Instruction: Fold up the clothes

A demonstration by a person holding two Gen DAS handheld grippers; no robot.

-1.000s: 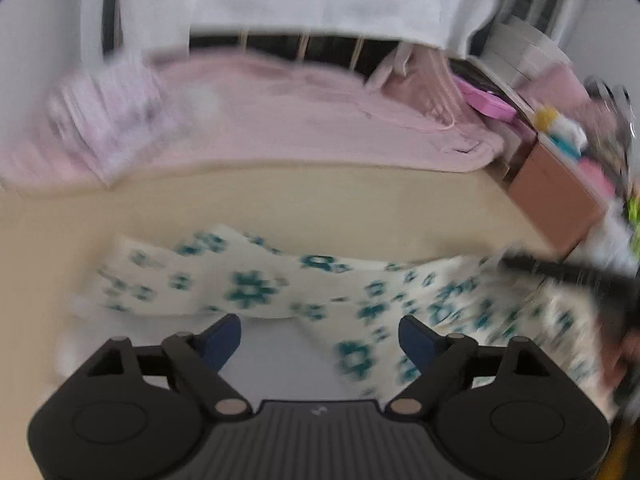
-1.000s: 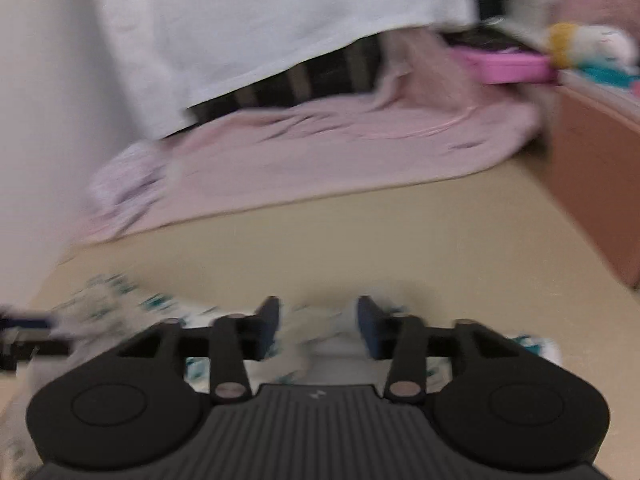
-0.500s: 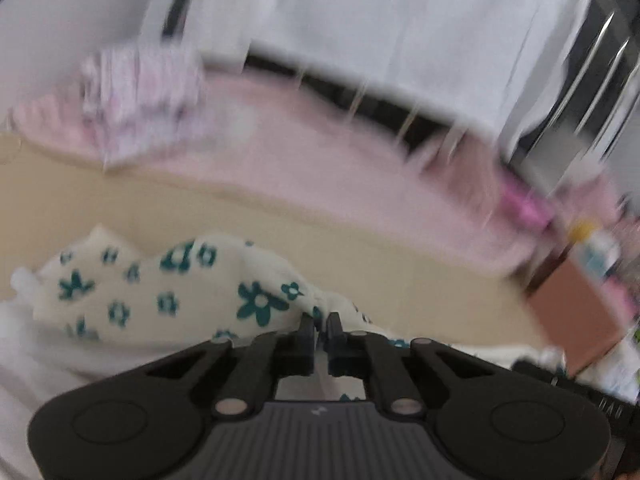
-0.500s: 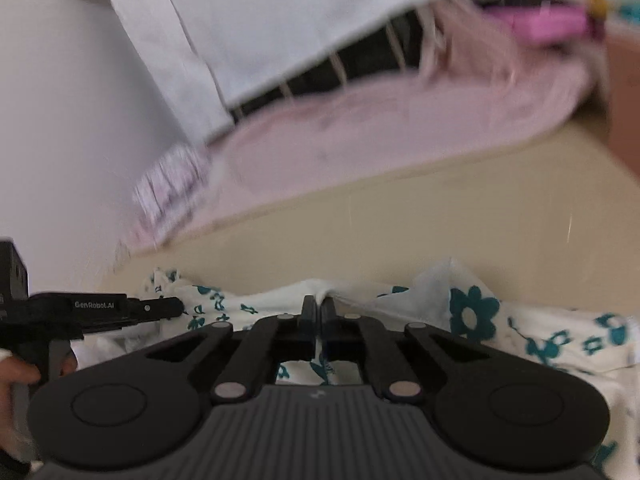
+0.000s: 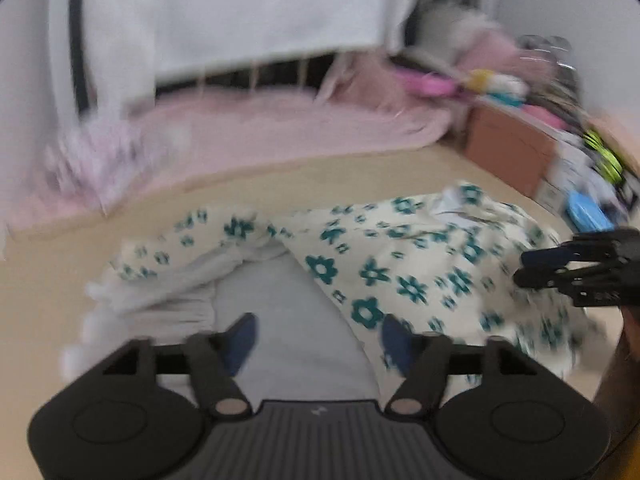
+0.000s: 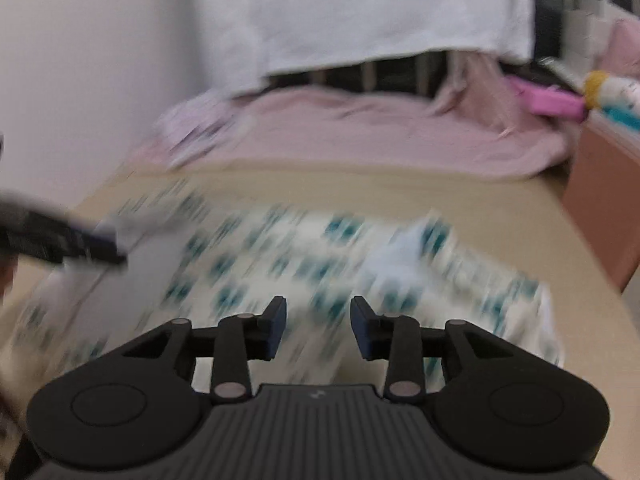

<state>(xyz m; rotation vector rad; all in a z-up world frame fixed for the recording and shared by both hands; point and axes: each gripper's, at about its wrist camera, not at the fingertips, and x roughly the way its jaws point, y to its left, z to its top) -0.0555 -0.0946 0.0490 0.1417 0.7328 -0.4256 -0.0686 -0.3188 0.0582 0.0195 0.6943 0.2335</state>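
Observation:
A white garment with teal flowers (image 5: pixel 400 264) lies on the beige surface, partly folded over so its plain grey-white inside (image 5: pixel 288 312) shows. My left gripper (image 5: pixel 318 338) is open just above that inside part, holding nothing. My right gripper (image 6: pixel 319 330) is open above the garment (image 6: pixel 280 264), which is blurred in its view. The right gripper also shows at the right edge of the left wrist view (image 5: pixel 580 268). The left gripper shows at the left edge of the right wrist view (image 6: pixel 60 240).
A pink blanket (image 5: pixel 280 136) lies along the back of the surface, with a white cloth (image 5: pixel 260 12) hanging above it. A brown box (image 5: pixel 508 148) and mixed clutter stand at the right. A patterned pink cloth (image 5: pixel 88 156) lies at the back left.
Half a second ago both grippers were shut on the flowered garment. Now both are open and the garment lies folded over on the surface.

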